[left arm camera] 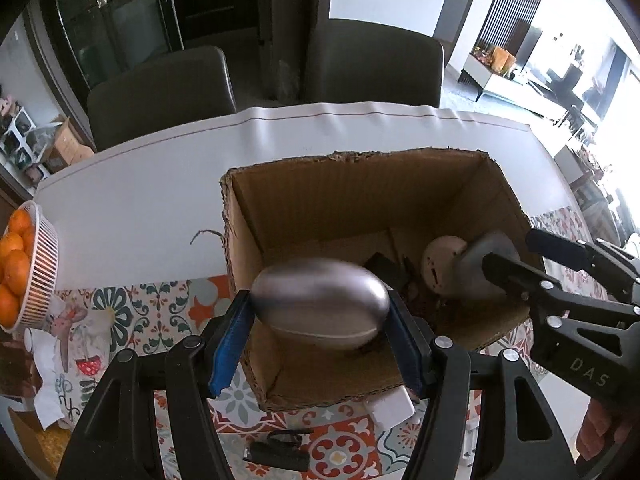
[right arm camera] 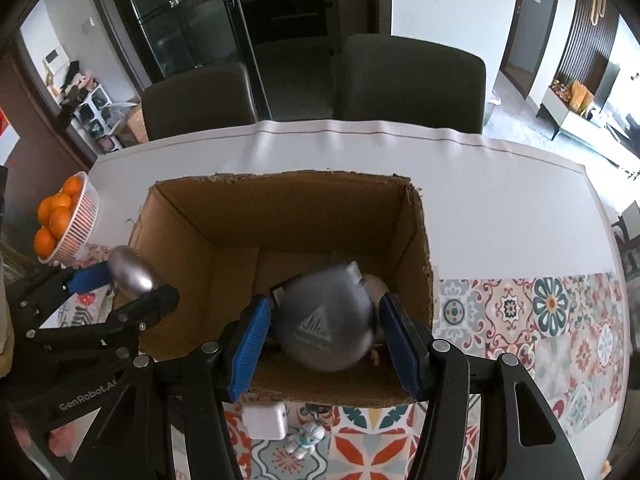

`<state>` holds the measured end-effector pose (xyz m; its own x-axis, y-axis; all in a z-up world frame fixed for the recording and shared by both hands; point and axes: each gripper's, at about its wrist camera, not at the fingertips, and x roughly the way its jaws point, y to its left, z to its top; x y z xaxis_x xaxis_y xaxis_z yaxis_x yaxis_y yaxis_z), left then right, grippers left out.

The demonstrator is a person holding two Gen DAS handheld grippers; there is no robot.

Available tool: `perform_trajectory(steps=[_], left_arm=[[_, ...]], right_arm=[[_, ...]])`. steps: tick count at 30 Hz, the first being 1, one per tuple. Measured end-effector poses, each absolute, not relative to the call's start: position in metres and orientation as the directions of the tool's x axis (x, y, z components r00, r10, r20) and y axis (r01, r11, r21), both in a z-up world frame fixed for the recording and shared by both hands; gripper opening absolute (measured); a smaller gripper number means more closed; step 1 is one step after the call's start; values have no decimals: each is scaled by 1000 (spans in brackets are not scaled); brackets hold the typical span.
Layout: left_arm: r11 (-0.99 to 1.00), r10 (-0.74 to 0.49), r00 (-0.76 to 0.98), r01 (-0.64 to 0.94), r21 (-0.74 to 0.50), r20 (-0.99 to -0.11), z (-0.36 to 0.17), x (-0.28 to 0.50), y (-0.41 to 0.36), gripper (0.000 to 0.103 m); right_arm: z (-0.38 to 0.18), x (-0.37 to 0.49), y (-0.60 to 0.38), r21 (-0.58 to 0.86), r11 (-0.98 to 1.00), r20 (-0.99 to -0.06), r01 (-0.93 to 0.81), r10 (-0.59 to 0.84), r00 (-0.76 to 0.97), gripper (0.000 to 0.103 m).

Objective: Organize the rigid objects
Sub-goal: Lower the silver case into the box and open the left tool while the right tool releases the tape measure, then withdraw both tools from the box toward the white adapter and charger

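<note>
Holding a silver oval case (left arm camera: 320, 304) pinched between our left gripper's (left arm camera: 320, 340) blue pads, we grip a grey rounded object (right arm camera: 326, 326) in the right gripper (right arm camera: 326, 346), both over one cardboard box (right arm camera: 280, 216) on the patterned tablecloth (right arm camera: 520, 308). Two chairs (right arm camera: 412, 80) stand far.

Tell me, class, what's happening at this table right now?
A person holds a gripper in each hand over an open brown cardboard box. The left gripper clamps a smooth silver egg-shaped metal object; the right gripper holds a grey rounded object with a white logo low inside the box. A white charger block and small white figurine wait on the patterned tablecloth.
</note>
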<state>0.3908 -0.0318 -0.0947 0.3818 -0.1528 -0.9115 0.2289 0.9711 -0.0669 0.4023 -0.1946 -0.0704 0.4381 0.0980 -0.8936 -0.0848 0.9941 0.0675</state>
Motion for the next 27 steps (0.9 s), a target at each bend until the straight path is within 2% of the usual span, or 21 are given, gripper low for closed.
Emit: perform_trajectory(steps=[27], left_arm=[[955, -168, 508, 297, -12, -845, -50, 319, -34, 66]], right_arm=[[-27, 329, -210, 26, 999, -822, -18, 32, 569, 58]])
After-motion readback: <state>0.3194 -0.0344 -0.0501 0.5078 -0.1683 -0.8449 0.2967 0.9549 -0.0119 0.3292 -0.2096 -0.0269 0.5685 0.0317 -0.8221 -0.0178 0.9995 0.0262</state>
